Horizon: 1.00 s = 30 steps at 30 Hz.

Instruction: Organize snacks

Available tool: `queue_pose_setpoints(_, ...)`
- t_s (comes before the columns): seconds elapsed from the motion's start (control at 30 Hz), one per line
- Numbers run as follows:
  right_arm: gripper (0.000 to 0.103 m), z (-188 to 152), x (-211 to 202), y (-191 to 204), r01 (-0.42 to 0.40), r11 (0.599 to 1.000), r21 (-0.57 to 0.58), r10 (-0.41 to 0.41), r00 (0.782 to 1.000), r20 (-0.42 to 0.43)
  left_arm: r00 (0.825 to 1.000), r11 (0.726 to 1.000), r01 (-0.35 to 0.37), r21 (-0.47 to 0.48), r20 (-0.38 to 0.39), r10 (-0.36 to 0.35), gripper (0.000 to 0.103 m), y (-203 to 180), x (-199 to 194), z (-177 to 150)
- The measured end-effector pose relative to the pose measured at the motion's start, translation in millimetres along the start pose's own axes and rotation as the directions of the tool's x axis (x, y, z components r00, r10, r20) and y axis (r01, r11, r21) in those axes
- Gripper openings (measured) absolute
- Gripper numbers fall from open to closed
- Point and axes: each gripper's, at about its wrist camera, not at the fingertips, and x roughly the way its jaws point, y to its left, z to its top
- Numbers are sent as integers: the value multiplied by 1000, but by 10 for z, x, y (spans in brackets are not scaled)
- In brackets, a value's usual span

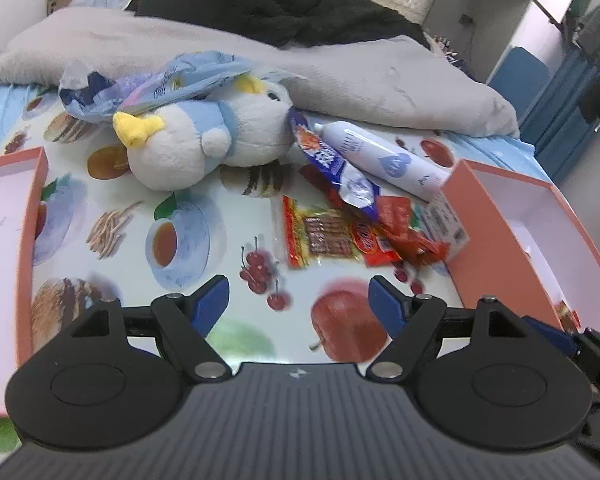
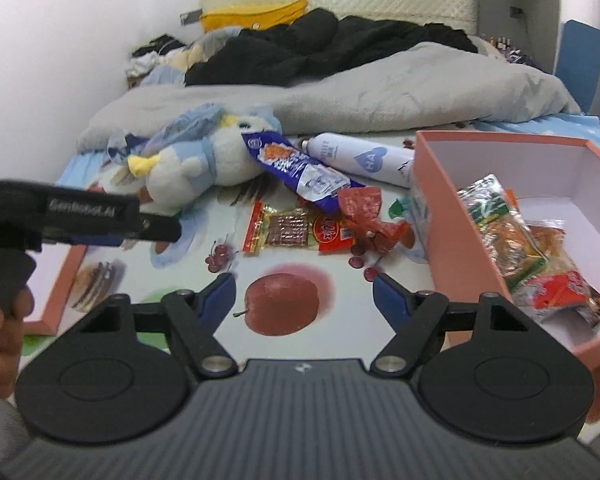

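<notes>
Loose snacks lie on a fruit-print cloth: a clear packet with red-yellow edges [image 1: 318, 236] [image 2: 280, 227], red wrappers [image 1: 400, 236] [image 2: 364, 216] and a long blue-white packet [image 1: 332, 160] [image 2: 296, 168]. A pink box [image 1: 476, 224] [image 2: 432, 200] stands at the right; in the right wrist view it holds several snack packets [image 2: 512, 240]. My left gripper [image 1: 299, 300] is open and empty, just short of the loose snacks. My right gripper [image 2: 304, 300] is open and empty, left of the box.
A blue-white plush bird [image 1: 204, 136] [image 2: 196, 164] and a white spray can [image 1: 384, 156] [image 2: 364, 156] lie behind the snacks. A second pink box [image 1: 24, 216] [image 2: 60, 280] sits at the left. A grey blanket [image 1: 340, 72] and black clothes [image 2: 320, 44] lie behind.
</notes>
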Motion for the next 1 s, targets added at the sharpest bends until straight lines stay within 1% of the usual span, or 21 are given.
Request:
queue_pose_setpoints(0.1,77,58,225,27,28,999,-43,-28,1000,-9,1000,1000,19,-14,-17,-19,80,79,269,120)
queue_pose_setpoints(0.2,76,136,455,14,80,992,-97,-82,996,-17,998,999,30,-24,-45,-31,80,149,569,237)
queue_pose_setpoints(0.3,71,243,699,-23,118,983,-138,-124,992,-31,997,998,54,-21,-60,-55,80,198,876,338)
queue_pose_setpoints(0.43,69,352,1079,-29,203,947,-251,-220,974,-44,991,996,87,-8,-99,-87,80,238,1293,413)
queue_pose_setpoints(0.5,68,375,1273,-51,246,914,-323,-274,961,-44,989,996,89,12,-123,-87,79,240,1486,436)
queue_pose_setpoints(0.53,66,377,1373,-70,255,900,-352,-292,955,-56,987,996,89,20,-139,-86,78,241,1573,442)
queue_pose_setpoints(0.57,57,380,1463,-97,256,891,-375,-304,950,-74,984,995,94,30,-155,-88,76,243,1656,453)
queue_pose_setpoints(0.6,53,380,1540,-120,258,883,-392,-317,944,-91,982,994,101,41,-167,-93,75,241,1710,457)
queue_pose_setpoints(0.63,53,376,1611,-141,262,876,-405,-332,937,-111,979,992,113,57,-174,-102,74,238,1753,460)
queue_pose_setpoints(0.67,53,375,1666,-166,254,877,-409,-333,933,-136,979,989,126,79,-172,-111,74,225,1788,476)
queue_pose_setpoints(0.73,54,377,1757,-195,223,886,-408,-320,928,-189,976,986,130,105,-187,-109,74,191,1844,512)
queue_pose_setpoints(0.8,55,368,1804,-167,220,866,-450,-337,920,-199,975,986,119,117,-204,-94,65,162,1865,551)
queue_pose_setpoints(0.83,55,364,1819,-145,212,853,-476,-342,917,-205,974,987,108,117,-211,-82,58,149,1872,568)
queue_pose_setpoints(0.9,54,373,1838,-125,188,848,-495,-334,915,-225,975,990,78,116,-215,-52,51,131,1893,576)
queue_pose_setpoints(0.93,51,376,1853,-118,173,846,-504,-329,914,-238,977,991,53,125,-212,-25,41,112,1888,577)
queue_pose_setpoints(0.97,42,365,1867,-120,156,844,-513,-321,913,-251,977,990,34,137,-211,-4,31,102,1877,573)
queue_pose_setpoints(1.0,42,357,1866,-117,149,842,-518,-317,914,-252,978,990,25,141,-209,5,28,98,1878,566)
